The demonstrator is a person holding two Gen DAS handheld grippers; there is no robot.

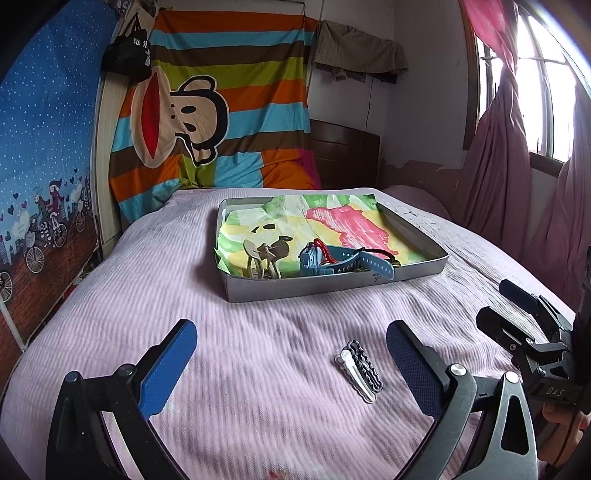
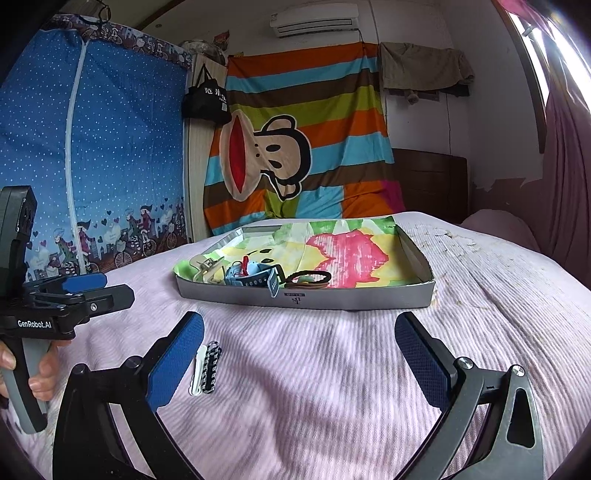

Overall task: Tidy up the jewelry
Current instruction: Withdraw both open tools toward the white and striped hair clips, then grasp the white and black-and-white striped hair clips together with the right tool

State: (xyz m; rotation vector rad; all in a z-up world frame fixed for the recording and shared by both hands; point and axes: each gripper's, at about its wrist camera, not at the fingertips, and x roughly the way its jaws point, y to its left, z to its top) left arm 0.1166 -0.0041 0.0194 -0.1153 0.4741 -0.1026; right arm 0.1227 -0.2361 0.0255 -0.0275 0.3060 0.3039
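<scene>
Nearly sorted: two hair clips lie side by side on the bed, short of the tray.
Both claws gape wide, holding nothing; the left claw has the clips by its right pad, and they lie near the right claw at its 9 o'clock. I'd pinch both clips together across their narrow width, lift clear of the tray's near wall at 12 o'clock, then drop them beside the watch; open bedding surrounds the clips.

Home bedroom: pink-covered bed, wooden headboard, fabric wardrobe, window curtains, wall air conditioner.
</scene>
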